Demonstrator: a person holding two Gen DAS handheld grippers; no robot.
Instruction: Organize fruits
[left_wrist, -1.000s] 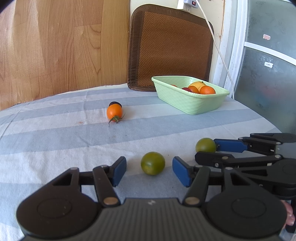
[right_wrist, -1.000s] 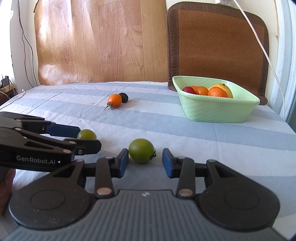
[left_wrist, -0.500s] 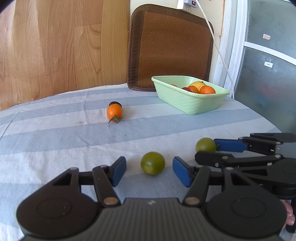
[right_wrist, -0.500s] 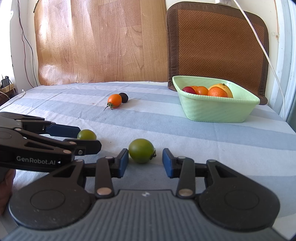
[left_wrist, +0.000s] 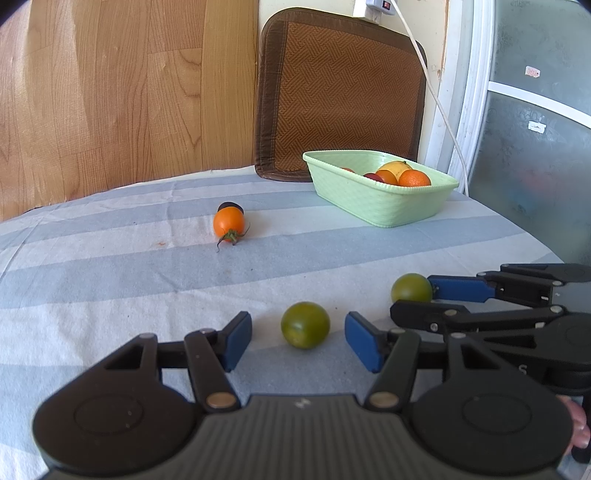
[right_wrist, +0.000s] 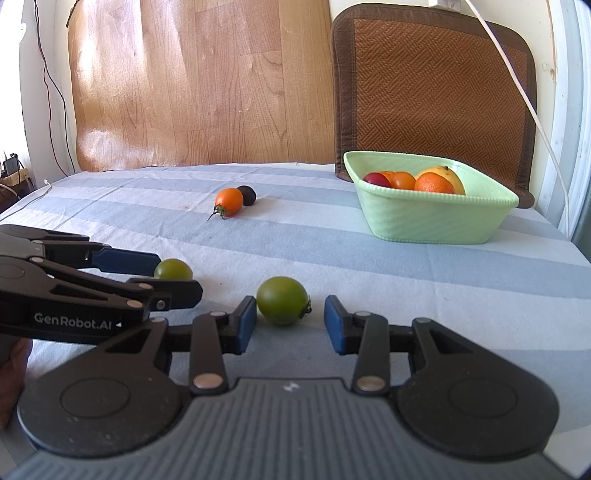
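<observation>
- Resting on the blue-and-white striped tablecloth (left_wrist: 110, 280), two small round green tomatoes await pickup, each sitting between the blue-padded fingers of a black handheld gripper.
- One green tomato, the left one (left_wrist: 305, 325), lies between the spread jaws of the left gripper (left_wrist: 298, 338), clear of both pads.
- Its twin, the right green tomato (right_wrist: 282, 300), sits inside the open jaws of the right gripper (right_wrist: 290, 325), closer to the left pad and with its stem pointing right.
- Both grippers sit side by side, their fingers nearly crossing in each other's view; closing them together risks a bump that knocks a tomato away.
- Smooth and round, either fruit would likely roll off if one pad meets it first, and the off-centre right tomato looks the likelier to squirt out.
- Farther back, a round orange tomato with a green stem (left_wrist: 229, 223) touches a small dark purple fruit (right_wrist: 246, 195), both not yet collected.
- A pale green ribbed plastic basket (right_wrist: 436, 221), well apart on the right, already holds oranges, a red fruit and a yellow one.
- Squeezing too hard could bruise or split the thin-skinned tomatoes before they reach it.
</observation>
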